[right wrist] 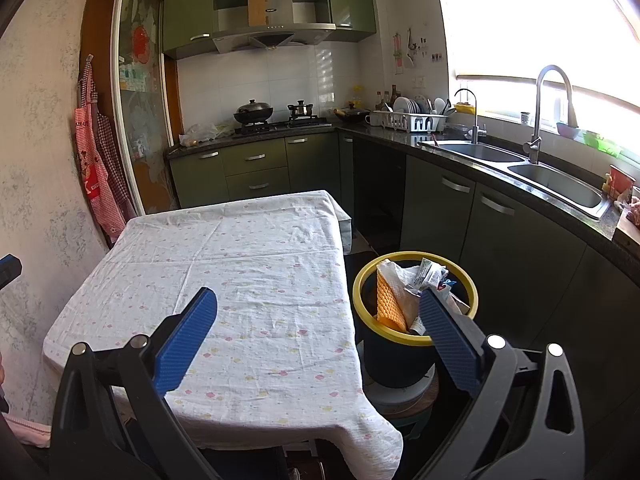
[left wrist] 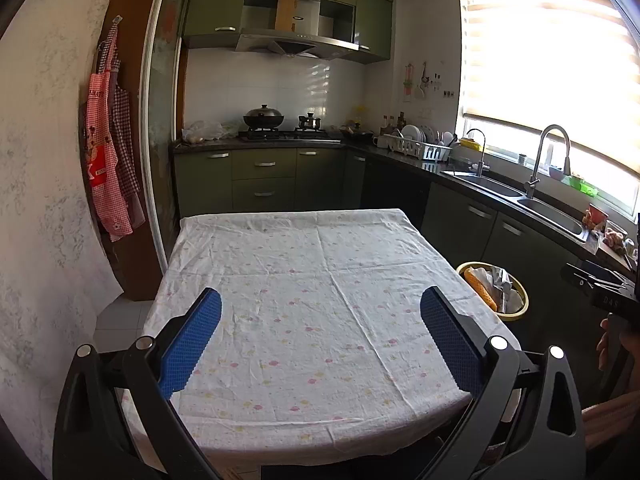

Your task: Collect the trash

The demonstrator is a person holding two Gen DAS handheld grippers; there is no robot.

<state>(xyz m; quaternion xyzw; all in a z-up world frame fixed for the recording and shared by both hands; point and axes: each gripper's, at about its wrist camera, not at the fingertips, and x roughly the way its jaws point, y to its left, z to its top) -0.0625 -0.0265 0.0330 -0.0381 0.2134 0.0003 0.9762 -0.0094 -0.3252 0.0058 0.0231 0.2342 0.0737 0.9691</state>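
A table under a white floral cloth [left wrist: 312, 300] [right wrist: 224, 280] carries nothing that I can see. To its right stands a dark bin with a yellow rim [right wrist: 360, 280] [left wrist: 522, 292]. Inside the bin lie an orange waffle-textured piece [right wrist: 386, 300] [left wrist: 482, 290], white paper [right wrist: 400, 292] and crumpled wrappers [right wrist: 430, 274]. My left gripper [left wrist: 320, 300] hovers open over the near half of the table, nothing between its blue pads. My right gripper [right wrist: 318, 304] is open too, straddling the table's right edge, its right finger [right wrist: 448, 332] in front of the bin.
Green cabinets and a dark counter [right wrist: 500, 176] with a double sink [right wrist: 556, 182] run along the right. A stove with a wok [left wrist: 264, 118] sits at the back. Aprons [left wrist: 108, 152] hang on the left wall. A hand [left wrist: 608, 340] holds the other gripper at the left wrist view's right edge.
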